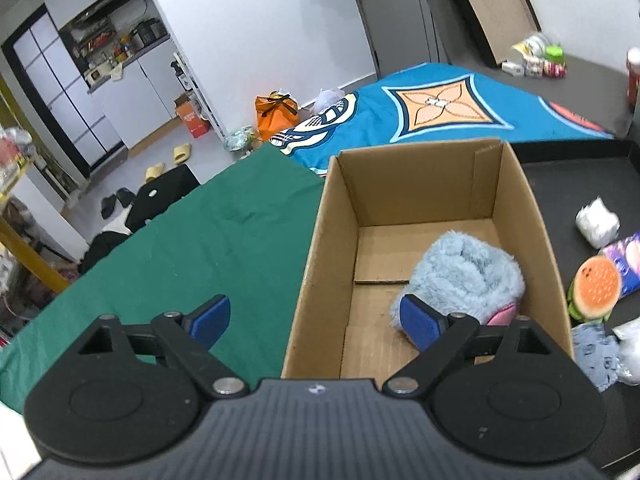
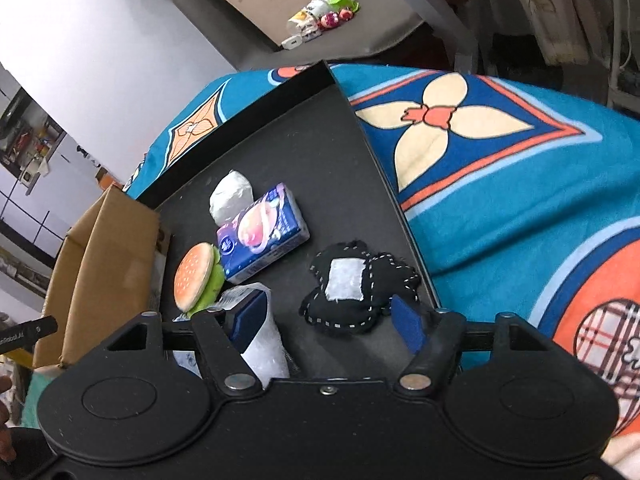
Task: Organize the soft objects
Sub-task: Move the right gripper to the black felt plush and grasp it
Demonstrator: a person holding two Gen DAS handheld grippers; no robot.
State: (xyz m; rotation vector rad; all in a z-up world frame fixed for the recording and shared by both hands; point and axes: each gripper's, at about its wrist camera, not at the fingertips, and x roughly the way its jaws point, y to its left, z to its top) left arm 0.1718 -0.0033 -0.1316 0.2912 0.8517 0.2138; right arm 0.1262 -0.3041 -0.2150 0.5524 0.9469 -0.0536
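White walls and a kitchen alcove with shelves fill the upper left of the left wrist view, with slippers [image 1: 182, 153] and an orange bag [image 1: 276, 114] on the pale floor below. Nearer, a green cloth [image 1: 208, 240] covers the surface at centre left, and a teal patterned blanket [image 1: 440, 108] spreads across the upper right. An open cardboard box [image 1: 332, 248] sits at centre right – inside it, against the right wall, lies a fluffy light-blue plush [image 1: 468, 276] with a bit of pink at its lower edge. The left tongs [image 1: 314, 320] stand wide with nothing between them: one blue pad over the green cloth, the other over the box, just in front of the plush.

In the right wrist view a black tray [image 2: 300, 152] rests on the blanket, the box touching its left edge. On the tray, from upper centre down: a white wrapped bundle [image 2: 232, 200], a purple tissue pack [image 2: 262, 236] touching it, a burger plush [image 2: 196, 280] leaning beside the pack, and a black stitched cushion [image 2: 352, 288] with a white patch, set apart to the right. The right tongs [image 2: 328, 324] are open at middling width, empty – a clear plastic packet [image 2: 264, 344] lies under the left pad, and the cushion sits just beyond the right pad, not gripped
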